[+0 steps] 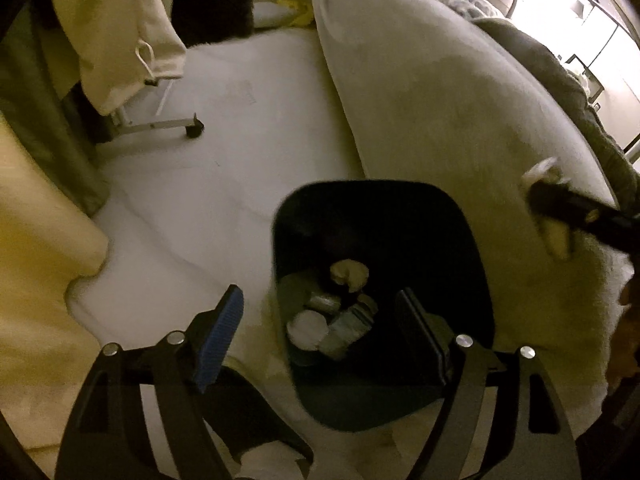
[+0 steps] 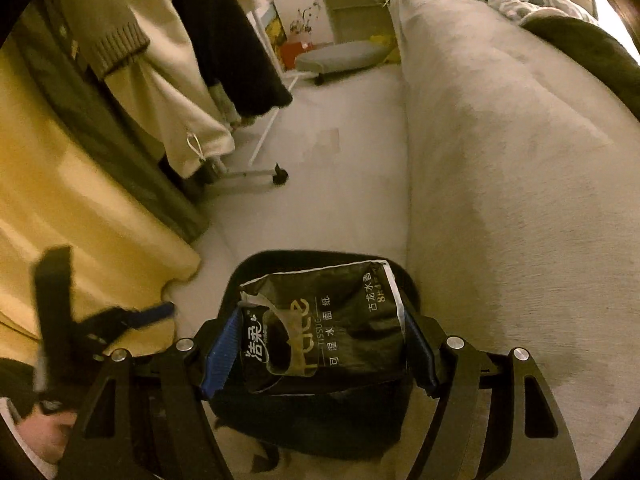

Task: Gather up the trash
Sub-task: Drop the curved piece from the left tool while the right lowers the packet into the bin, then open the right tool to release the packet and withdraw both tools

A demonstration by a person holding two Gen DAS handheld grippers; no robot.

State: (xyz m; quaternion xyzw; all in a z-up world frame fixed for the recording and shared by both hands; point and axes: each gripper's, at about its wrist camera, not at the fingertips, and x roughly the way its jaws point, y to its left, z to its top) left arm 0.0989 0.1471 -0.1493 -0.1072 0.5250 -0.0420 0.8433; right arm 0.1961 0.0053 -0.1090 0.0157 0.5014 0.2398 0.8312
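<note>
A dark trash bin [image 1: 384, 208] stands on the pale floor beside the sofa, with crumpled paper [image 1: 348, 274] and several other scraps inside. My left gripper [image 1: 320, 324] is open and empty, its right finger over the bin's mouth. In the right wrist view my right gripper [image 2: 324, 340] is shut on a black tissue packet [image 2: 332, 320] and holds it right above the bin [image 2: 320, 416]. The right gripper's dark arm [image 1: 580, 210] shows blurred at the right of the left wrist view. The left gripper [image 2: 120, 320] shows blurred at the left of the right wrist view.
A grey sofa [image 2: 500, 160] runs along the right. A yellow blanket [image 2: 80, 220] hangs at the left. A wheeled clothes rack [image 2: 276, 176] with hanging garments [image 2: 160, 60] stands behind it. A low grey cushion [image 2: 340, 56] lies further back.
</note>
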